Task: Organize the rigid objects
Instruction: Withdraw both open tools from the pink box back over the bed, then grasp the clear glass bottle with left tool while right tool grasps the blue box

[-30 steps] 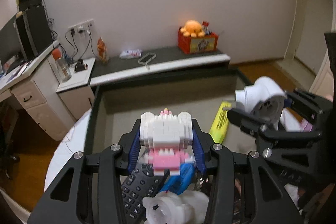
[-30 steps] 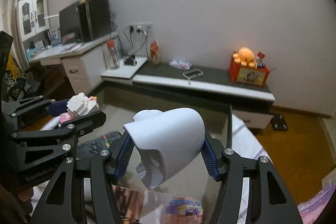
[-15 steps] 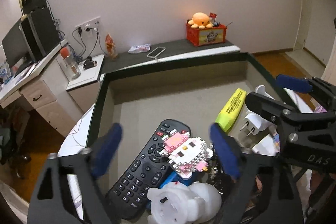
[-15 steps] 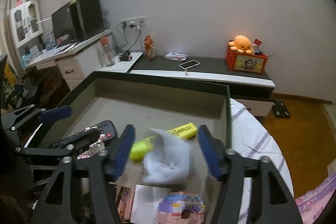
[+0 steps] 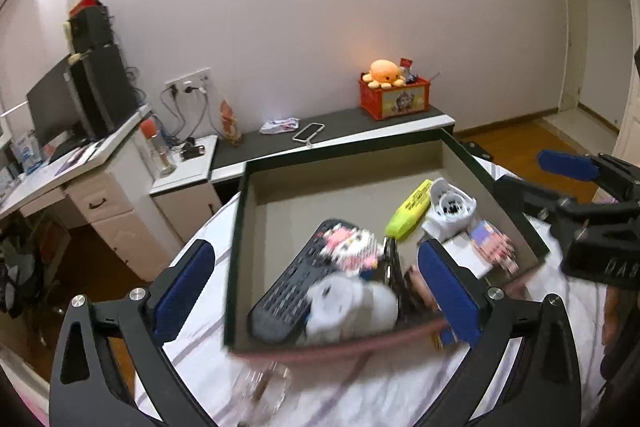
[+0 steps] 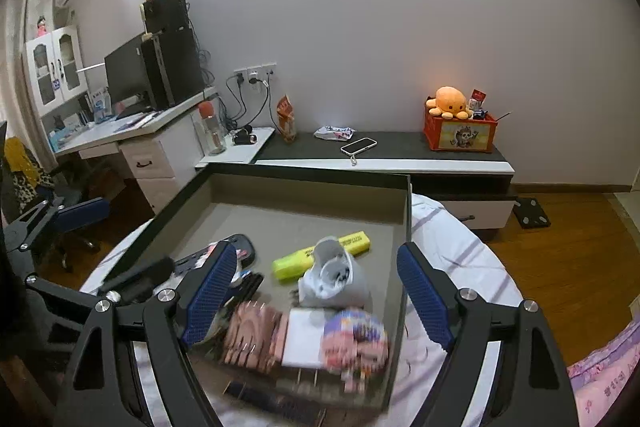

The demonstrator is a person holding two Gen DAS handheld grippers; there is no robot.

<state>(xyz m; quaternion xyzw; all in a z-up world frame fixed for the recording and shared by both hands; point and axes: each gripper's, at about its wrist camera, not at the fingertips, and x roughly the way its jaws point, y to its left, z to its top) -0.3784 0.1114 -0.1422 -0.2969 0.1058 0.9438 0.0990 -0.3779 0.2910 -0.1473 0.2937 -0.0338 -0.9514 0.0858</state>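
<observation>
A dark-rimmed box point(image 5: 239, 227) lies on a striped sheet. Inside it, a pink-and-white block figure point(image 5: 352, 251) rests on a black remote point(image 5: 294, 291), clear of my left gripper point(image 5: 314, 254), whose jaws are opening wide above the box's near end with nothing between the pads. A white plug adapter point(image 6: 336, 277) lies beside a yellow highlighter point(image 6: 320, 255); my right gripper point(image 6: 314, 255) hangs open above them, holding nothing. Each gripper shows at the other view's edge: the right gripper point(image 5: 536, 177), the left gripper point(image 6: 116, 243).
The box point(image 6: 408, 227) also holds a white toy point(image 5: 352, 303), a small pink block figure point(image 5: 492, 245) and cards. A clear glass piece point(image 5: 264, 391) sits on the sheet point(image 5: 192, 351) in front of it. Beyond stand a low cabinet point(image 6: 400, 151) and a desk point(image 6: 132, 131).
The left gripper let go of the block figure, which now lies on the remote. The right gripper released the white adapter into the box. Both grippers opened and drew back and up.
</observation>
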